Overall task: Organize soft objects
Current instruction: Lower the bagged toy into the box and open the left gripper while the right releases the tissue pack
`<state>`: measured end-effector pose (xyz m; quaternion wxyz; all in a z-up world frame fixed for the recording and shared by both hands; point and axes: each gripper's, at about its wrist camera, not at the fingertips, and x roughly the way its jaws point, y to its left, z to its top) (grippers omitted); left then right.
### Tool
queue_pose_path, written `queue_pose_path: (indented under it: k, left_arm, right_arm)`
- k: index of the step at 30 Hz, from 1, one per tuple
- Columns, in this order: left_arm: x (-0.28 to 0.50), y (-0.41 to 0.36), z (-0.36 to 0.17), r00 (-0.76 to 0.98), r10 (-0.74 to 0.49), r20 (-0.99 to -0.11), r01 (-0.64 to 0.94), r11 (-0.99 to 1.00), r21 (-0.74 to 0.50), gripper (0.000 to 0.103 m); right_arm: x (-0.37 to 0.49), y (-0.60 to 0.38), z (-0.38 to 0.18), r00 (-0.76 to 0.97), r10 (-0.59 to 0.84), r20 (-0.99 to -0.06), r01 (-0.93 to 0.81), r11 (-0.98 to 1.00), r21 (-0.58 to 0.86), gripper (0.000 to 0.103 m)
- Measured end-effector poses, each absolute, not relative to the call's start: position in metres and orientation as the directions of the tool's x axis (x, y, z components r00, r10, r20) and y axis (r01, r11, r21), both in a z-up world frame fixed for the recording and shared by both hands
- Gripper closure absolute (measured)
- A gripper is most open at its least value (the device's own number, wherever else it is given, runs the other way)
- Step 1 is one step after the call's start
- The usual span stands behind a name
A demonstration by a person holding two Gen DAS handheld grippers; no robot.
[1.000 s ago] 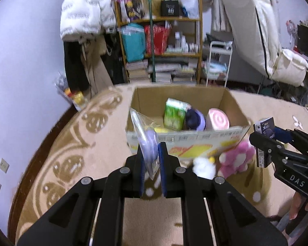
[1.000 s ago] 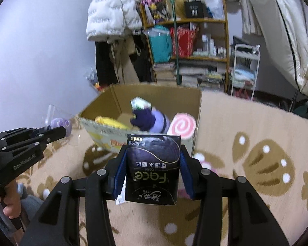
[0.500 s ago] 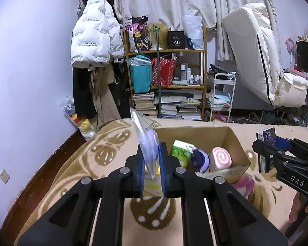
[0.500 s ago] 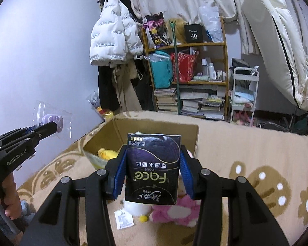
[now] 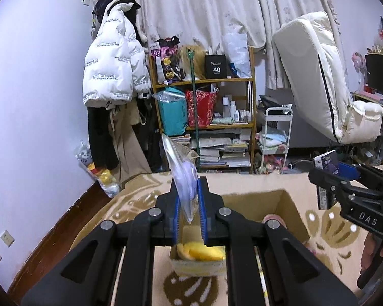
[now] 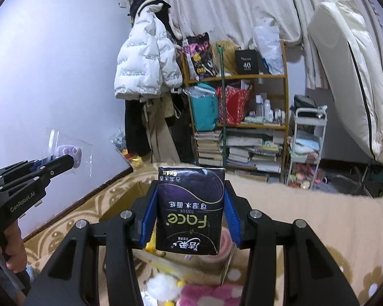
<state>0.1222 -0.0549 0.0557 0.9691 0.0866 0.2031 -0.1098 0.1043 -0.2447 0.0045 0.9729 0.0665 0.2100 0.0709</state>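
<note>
The left gripper [image 5: 189, 209] pinches a clear bag [image 5: 182, 178]; the right gripper [image 6: 190, 211] clamps a tissue pack [image 6: 190, 209]. The 2 loads should probably be carried fully over the cardboard box [image 5: 291, 204] before either grip loosens; the limp bag may snag its rim.

We see a black tissue pack [image 6: 190, 210] with purple swirls, a tan cardboard box [image 5: 289, 210], and a beige rug [image 5: 130, 204] patterned brown.

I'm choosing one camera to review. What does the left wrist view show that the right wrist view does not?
Left wrist only: the left gripper shut on a clear bag seen edge-on, and a yellow plush in the cardboard box.
Right wrist only: the tissue pack face-on in the right gripper, and white and pink plush toys on the rug.
Both: the box, shelf and white jacket.
</note>
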Motion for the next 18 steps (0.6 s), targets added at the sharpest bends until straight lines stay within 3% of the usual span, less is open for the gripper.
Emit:
queue_pose_path:
  k: [7, 18]
  left_arm:
    - [0.14, -0.056, 0.043, 0.883, -0.186, -0.431, 0.243, 0.966, 0.082, 0.091]
    - [0.17, -0.063, -0.012, 0.826, -0.156, -0.541, 0.242, 0.966, 0.092, 0.091]
  right_arm:
    - [0.126, -0.243, 0.007, 0.9, 0.178, -0.399, -0.134, 0.982, 0.134, 0.053]
    - [0.148, -0.245, -0.038, 0.858, 0.2, -0.473, -0.128, 0.975, 0.179, 0.053]
